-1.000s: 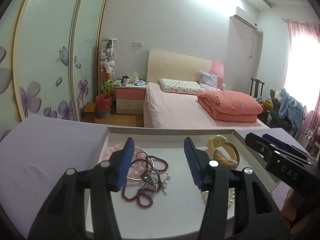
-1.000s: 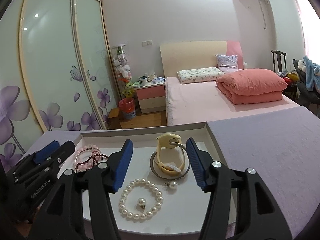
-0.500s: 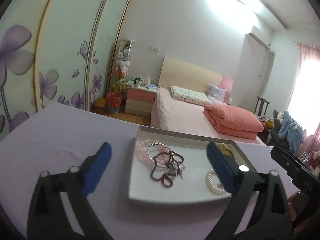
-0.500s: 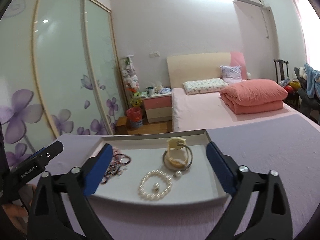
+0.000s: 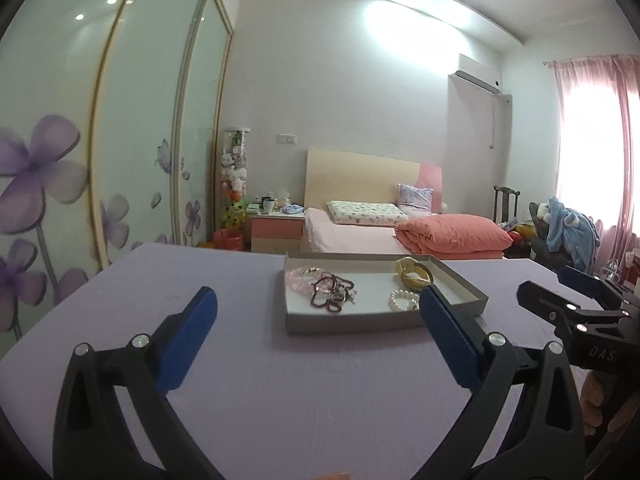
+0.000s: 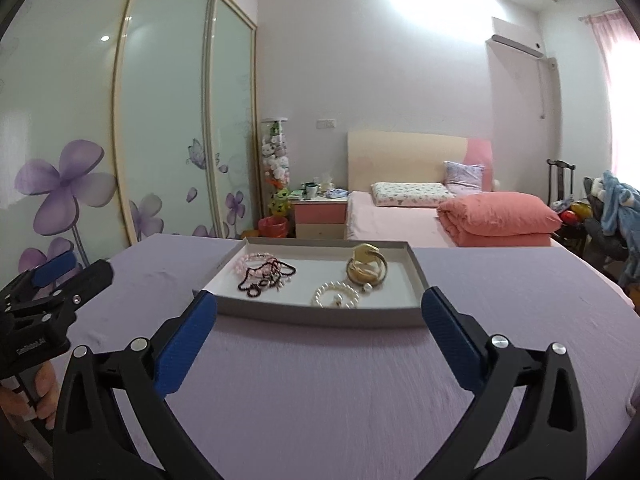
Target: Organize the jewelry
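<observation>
A shallow grey tray (image 5: 384, 322) (image 6: 320, 315) lies on the purple tabletop ahead of both grippers. In it a pink bead bracelet (image 6: 250, 261) and a dark red bead string (image 6: 266, 276) lie tangled at the left. A pearl bracelet (image 6: 336, 295) sits at the front right, with a yellow watch (image 6: 366, 268) in a metal bangle behind it. My left gripper (image 5: 318, 297) stands wide open and empty, short of the tray. My right gripper (image 6: 319, 299) is also wide open and empty, just before the tray's near wall. Each gripper shows in the other's view, the right gripper (image 5: 548, 284) and the left gripper (image 6: 86, 267).
The purple cloth (image 6: 320, 380) stretches bare between the grippers and the tray. A hand (image 6: 38, 396) holds the left gripper's handle. Beyond the table are a bed (image 5: 360, 232), a nightstand (image 5: 276, 228), a flowered sliding wardrobe (image 5: 120, 160) and a chair (image 5: 560, 236) with clothes.
Both grippers have drawn back from over the tray, which now lies farther ahead. Their jaws have spread from half open to wide. The jewelry has not moved.
</observation>
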Motion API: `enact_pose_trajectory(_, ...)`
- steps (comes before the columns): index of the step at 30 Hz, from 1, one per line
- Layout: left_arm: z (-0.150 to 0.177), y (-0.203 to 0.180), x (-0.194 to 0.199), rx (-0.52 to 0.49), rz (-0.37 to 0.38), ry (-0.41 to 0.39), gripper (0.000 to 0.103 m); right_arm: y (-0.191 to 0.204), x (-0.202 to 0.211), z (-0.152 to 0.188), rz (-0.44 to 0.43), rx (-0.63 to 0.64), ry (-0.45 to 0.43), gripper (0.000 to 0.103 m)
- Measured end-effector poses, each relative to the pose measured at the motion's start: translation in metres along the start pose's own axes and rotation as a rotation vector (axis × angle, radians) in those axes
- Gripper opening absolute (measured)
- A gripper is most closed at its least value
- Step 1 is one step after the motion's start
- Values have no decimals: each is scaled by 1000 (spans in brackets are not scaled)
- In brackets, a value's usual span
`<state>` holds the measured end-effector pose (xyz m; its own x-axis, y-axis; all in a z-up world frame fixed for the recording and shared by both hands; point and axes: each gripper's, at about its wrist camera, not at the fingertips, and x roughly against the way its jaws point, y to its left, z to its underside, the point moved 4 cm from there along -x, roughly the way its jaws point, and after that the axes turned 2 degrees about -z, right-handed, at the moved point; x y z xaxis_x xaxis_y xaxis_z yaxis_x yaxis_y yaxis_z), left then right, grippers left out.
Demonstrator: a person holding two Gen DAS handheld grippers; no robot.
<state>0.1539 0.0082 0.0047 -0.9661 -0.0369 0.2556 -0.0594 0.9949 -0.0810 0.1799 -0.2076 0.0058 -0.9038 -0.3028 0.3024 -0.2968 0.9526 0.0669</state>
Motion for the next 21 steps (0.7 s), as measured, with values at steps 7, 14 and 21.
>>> enact_pose_trajectory(7,15,11,22,71,-8,4,99,-14,17,18,35,-53,-12,101)
enact_pose_trajectory(14,17,15,28,85,1,-3,99,-14,22,25,32,-68,-28,101)
enact_pose_trajectory(21,17,13,32,69,2,-9,99,-14,24,24,30,-65,-32,101)
